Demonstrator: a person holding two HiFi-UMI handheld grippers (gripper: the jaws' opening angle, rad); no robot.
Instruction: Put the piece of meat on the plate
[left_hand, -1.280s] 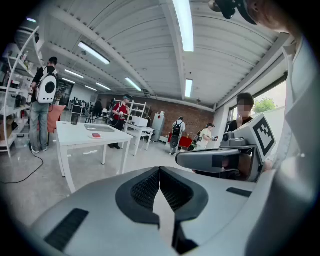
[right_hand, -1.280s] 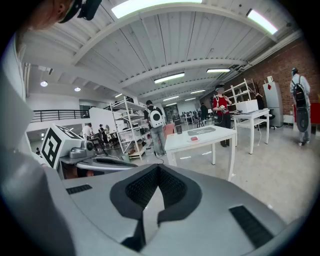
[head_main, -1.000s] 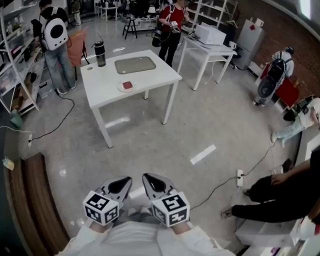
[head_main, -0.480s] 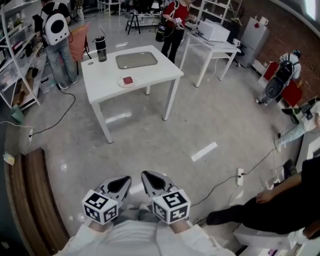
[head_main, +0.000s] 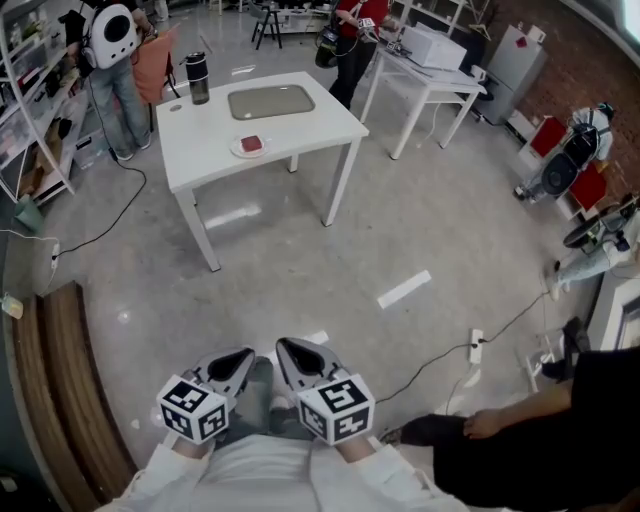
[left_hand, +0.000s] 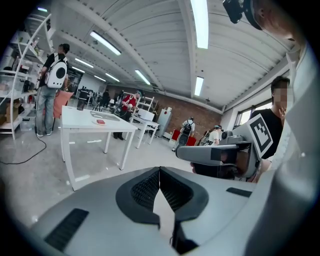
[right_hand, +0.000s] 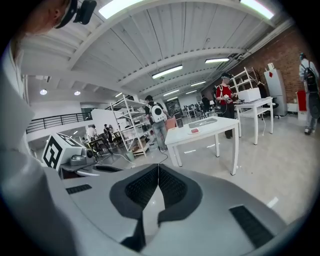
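Left tool (head_main: 240, 362) and right tool (head_main: 298, 356), jaws pressed together on nothing in their own views; head view places meat (head_main: 251, 144) on plate (head_main: 263, 150), distant tabletop (head_main: 200, 150).

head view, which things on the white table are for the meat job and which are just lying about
For the job: piece of meat, lying on the plate; left gripper and right gripper, jaws shut, empty.
Lying about: grey tray, dark flask, white box on the other table.
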